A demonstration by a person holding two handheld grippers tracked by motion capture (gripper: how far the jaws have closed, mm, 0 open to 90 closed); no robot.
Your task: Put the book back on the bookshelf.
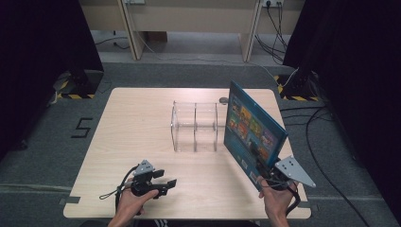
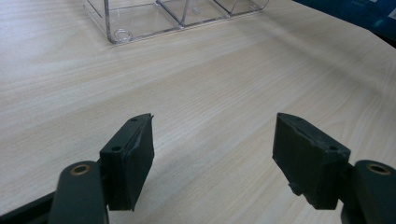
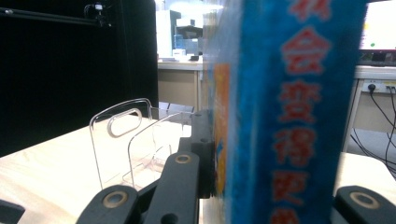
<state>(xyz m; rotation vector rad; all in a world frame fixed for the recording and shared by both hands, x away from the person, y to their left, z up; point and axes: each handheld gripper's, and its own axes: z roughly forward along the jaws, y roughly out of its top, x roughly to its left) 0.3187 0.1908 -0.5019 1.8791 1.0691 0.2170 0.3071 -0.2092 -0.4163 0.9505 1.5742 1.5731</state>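
A blue book (image 1: 253, 130) with a colourful cover stands tilted on edge above the table's right side. My right gripper (image 1: 270, 178) is shut on its near lower corner. In the right gripper view the book's spine (image 3: 289, 102) sits between the jaws, pressed by the left finger (image 3: 203, 154). A clear acrylic rack (image 1: 196, 125) with upright dividers stands mid-table, just left of the book; its corner (image 2: 177, 14) and curved dividers (image 3: 121, 140) show in the gripper views. My left gripper (image 1: 166, 185) rests low near the front left edge, open over bare wood (image 2: 215, 154).
The light wooden table (image 1: 132, 142) has free room on its left half and in front of the rack. A small grey disc (image 1: 223, 100) lies behind the rack. Cables (image 1: 326, 156) trail over the floor at the right. Dark curtains stand on both sides.
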